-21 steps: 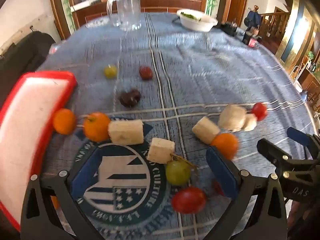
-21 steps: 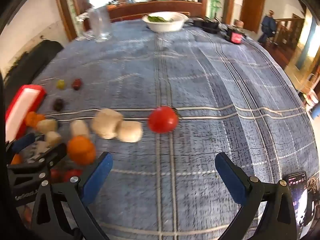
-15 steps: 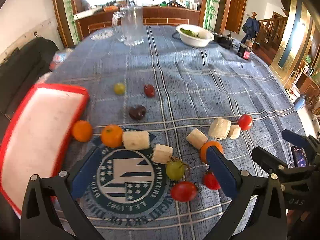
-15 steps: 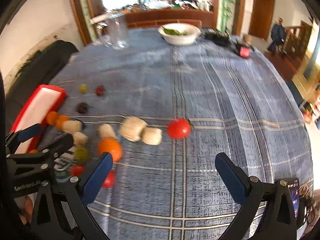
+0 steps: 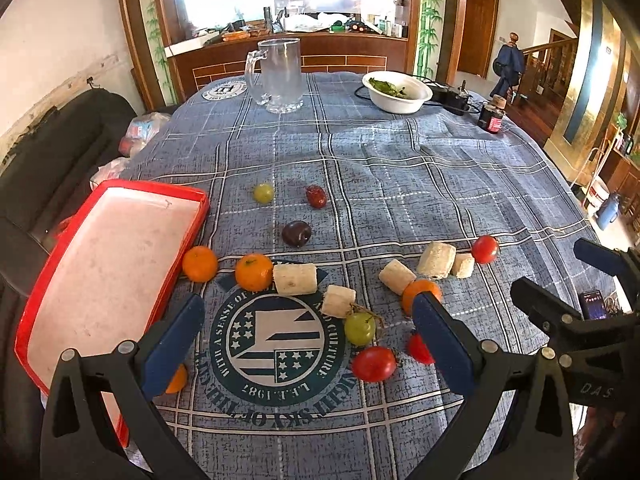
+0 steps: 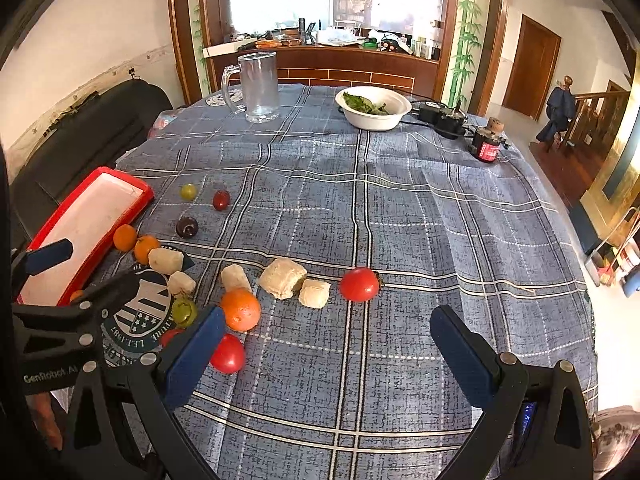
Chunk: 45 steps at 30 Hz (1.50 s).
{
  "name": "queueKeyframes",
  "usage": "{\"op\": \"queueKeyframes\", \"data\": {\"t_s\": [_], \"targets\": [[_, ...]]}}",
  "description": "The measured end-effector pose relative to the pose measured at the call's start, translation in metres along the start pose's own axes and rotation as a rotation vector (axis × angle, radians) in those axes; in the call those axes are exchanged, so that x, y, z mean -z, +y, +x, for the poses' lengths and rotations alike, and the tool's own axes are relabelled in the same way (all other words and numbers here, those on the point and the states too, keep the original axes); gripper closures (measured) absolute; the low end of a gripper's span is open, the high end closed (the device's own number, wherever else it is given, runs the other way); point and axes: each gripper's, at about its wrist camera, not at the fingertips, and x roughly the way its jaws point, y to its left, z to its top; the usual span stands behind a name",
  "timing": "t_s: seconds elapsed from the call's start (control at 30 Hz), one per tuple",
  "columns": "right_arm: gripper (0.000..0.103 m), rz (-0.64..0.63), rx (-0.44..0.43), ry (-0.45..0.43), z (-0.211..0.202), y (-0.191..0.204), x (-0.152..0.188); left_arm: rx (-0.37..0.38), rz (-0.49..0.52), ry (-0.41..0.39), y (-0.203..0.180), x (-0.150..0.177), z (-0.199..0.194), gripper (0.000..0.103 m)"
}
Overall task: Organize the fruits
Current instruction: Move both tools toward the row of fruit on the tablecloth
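Both grippers hang above the table with jaws spread wide, holding nothing: the left gripper (image 5: pixel 308 336) over the cloth's round emblem, the right gripper (image 6: pixel 326 344) over bare cloth. Fruit (image 5: pixel 253 271) lies scattered beside the red tray (image 5: pixel 188 240).

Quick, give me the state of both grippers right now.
Left gripper: open, holding nothing, blue pads apart above the blue plaid tablecloth.
Right gripper: open, holding nothing.
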Motion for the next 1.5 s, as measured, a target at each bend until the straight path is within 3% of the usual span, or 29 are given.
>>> {"op": "queueKeyframes", "data": {"t_s": [0.63,0.8,0.93,1.13,1.5], "targets": [[0.0,0.014,-0.006,-0.001,-0.001,0.003,0.0,0.029,-0.017,0.036,0.008,0.004,0.006,0.0],[0.0,0.001,-0.028,-0.006,-0.004,0.003,-0.002,0.036,-0.057,0.069,0.026,0.005,0.012,0.0],[0.0,0.025,-0.059,0.013,-0.002,0.002,0.0,0.082,-0.124,0.127,0.04,0.014,0.026,0.0],[0.0,0.032,-0.077,0.041,0.006,0.009,0.002,0.069,-0.1,0.143,0.039,0.02,0.03,0.0],[0.006,0.012,-0.112,0.088,0.018,0.008,0.001,0.123,-0.098,0.142,0.034,0.025,0.04,0.0]]}}
